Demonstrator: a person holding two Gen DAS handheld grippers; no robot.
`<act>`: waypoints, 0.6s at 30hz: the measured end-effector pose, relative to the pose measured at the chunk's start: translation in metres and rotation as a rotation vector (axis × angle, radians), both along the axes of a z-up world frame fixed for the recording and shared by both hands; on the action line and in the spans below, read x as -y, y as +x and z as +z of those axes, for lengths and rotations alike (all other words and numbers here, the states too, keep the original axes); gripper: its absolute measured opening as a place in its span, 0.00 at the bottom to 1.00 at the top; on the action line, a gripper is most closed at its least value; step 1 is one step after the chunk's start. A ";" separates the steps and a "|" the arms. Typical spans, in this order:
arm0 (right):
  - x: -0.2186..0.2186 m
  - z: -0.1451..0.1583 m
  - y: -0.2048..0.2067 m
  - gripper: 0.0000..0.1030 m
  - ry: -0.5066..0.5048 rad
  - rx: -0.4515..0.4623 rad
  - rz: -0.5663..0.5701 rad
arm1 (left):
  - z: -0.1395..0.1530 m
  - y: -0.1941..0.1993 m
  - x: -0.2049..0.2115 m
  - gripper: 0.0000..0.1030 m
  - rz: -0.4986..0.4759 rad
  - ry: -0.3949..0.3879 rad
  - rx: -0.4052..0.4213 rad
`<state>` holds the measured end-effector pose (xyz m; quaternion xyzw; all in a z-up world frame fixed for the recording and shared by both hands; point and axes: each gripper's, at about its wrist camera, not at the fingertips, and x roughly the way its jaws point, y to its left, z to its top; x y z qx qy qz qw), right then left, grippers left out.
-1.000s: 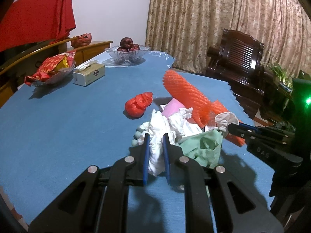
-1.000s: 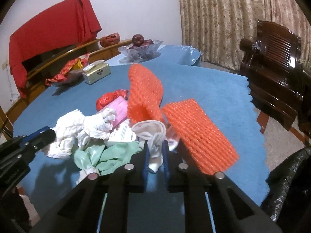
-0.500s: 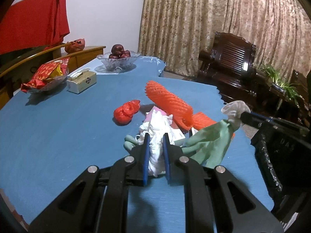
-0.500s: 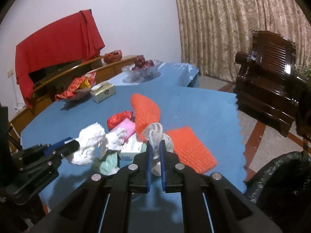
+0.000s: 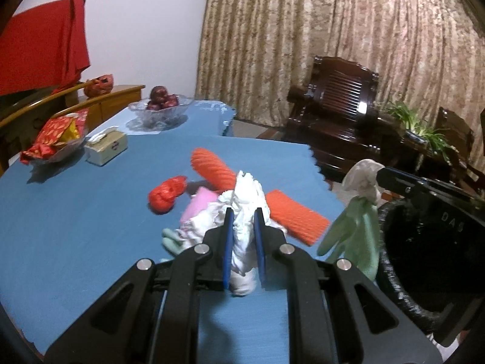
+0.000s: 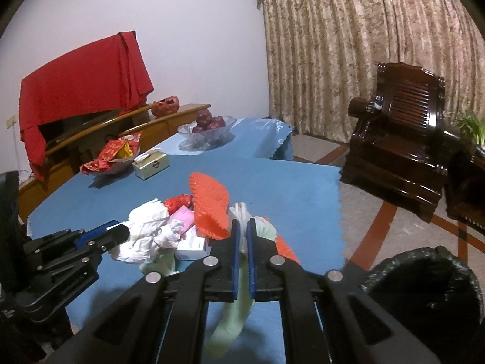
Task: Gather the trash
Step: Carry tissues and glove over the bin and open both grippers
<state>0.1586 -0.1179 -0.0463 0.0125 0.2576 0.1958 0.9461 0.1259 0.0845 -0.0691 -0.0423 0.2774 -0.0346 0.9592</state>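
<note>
Two loads up at once, mid-carry: left gripper [image 5: 243,244] has its jaws clamped on white crumpled tissue [image 5: 246,209] above the bench [image 5: 75,227], right gripper [image 6: 241,257] pinches a green glove [image 6: 233,312]. Bin [image 6: 424,297] sits near right, so next I'd swing over and release.

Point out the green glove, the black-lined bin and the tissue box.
green glove [image 5: 356,236], left wrist view: on its hanging palm, below the right gripper.
black-lined bin [image 6: 424,291], right wrist view: on the dark liner inside its mouth.
tissue box [image 5: 106,148], left wrist view: on its front side face.
</note>
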 end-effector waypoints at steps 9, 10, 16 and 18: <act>0.035 0.011 -0.014 0.03 0.002 0.023 -0.052 | 0.013 0.003 0.046 0.12 -0.102 -0.004 0.018; 0.039 0.012 -0.016 0.03 0.003 0.026 -0.060 | 0.014 0.003 0.052 0.12 -0.114 -0.006 0.020; 0.081 0.024 -0.030 0.03 -0.005 0.049 -0.136 | 0.021 0.007 0.091 0.12 -0.202 -0.017 0.037; 0.099 0.027 -0.037 0.03 -0.012 0.058 -0.170 | 0.022 0.009 0.105 0.12 -0.233 -0.020 0.042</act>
